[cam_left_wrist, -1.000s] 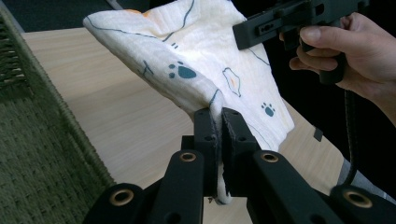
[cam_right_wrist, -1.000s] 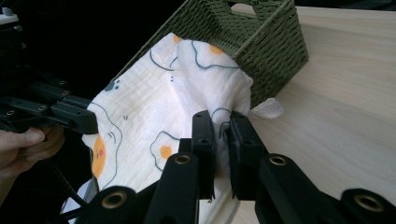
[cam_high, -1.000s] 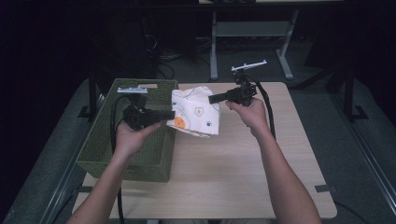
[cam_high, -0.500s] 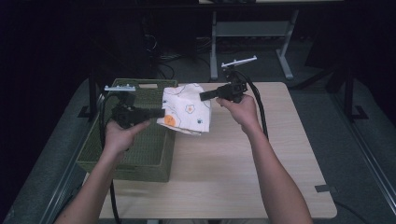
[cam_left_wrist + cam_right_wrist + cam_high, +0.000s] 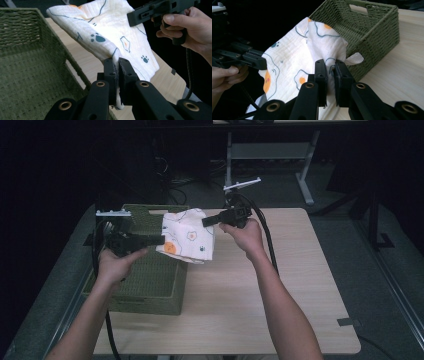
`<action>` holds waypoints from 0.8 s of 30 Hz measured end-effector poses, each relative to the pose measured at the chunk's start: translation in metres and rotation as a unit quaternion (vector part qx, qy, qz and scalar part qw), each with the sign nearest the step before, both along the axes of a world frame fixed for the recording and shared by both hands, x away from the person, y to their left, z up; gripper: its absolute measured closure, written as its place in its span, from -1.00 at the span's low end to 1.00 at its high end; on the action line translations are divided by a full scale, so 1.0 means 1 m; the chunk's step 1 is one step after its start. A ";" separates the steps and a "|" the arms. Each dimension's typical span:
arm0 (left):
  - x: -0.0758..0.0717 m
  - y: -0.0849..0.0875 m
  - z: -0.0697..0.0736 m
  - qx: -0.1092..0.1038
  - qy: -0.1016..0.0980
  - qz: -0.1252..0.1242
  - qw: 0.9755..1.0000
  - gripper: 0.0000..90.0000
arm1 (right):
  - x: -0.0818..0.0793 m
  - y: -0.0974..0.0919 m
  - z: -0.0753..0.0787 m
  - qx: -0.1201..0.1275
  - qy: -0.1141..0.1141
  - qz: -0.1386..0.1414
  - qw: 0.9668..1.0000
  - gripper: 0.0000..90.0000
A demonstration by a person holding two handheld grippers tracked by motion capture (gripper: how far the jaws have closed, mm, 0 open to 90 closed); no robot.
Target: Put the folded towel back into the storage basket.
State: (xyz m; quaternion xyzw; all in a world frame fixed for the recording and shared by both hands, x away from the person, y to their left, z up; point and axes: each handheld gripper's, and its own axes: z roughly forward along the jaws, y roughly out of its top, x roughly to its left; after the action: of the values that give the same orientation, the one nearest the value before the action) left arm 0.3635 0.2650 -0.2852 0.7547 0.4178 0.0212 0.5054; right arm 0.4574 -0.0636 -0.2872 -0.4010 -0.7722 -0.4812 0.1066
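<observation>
A white cloth [image 5: 187, 236] printed with paw marks and fried eggs hangs in the air between both grippers, above the right edge of a green woven basket [image 5: 145, 275]. My left gripper [image 5: 161, 239] is shut on the cloth's left corner; in the left gripper view its jaws pinch a fold of the cloth [image 5: 110, 35] at the left gripper [image 5: 117, 65]. My right gripper [image 5: 205, 222] is shut on the cloth's upper right edge; in the right gripper view the cloth [image 5: 294, 60] bunches between the jaws of the right gripper [image 5: 330, 67]. The cloth hangs slack and folded.
The basket [image 5: 22, 62] stands at the left of a light wooden table [image 5: 260, 290] and looks empty inside. The basket [image 5: 372, 27] also appears beyond the cloth in the right gripper view. Dark floor, cables and a metal table frame [image 5: 270, 155] lie behind.
Both hands have carried the cloth leftward, from over the table beside the basket to over the basket's right edge. Both grips stayed closed.
</observation>
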 end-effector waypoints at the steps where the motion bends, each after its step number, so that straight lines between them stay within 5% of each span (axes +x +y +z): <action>1: 0.000 0.002 0.000 -0.002 0.001 0.003 1.000 0.92 | 0.001 0.003 0.000 -0.002 0.000 0.003 1.000 0.82; 24: -0.008 0.042 0.000 0.000 0.004 0.029 1.000 0.92 | 0.006 0.054 0.003 -0.008 0.000 0.026 1.000 0.82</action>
State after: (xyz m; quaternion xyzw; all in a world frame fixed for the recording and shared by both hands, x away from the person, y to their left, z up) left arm 0.3558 0.3075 -0.2849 0.7419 0.4420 0.0327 0.5031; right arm 0.4636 -0.0100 -0.2838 -0.3817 -0.7863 -0.4719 0.1154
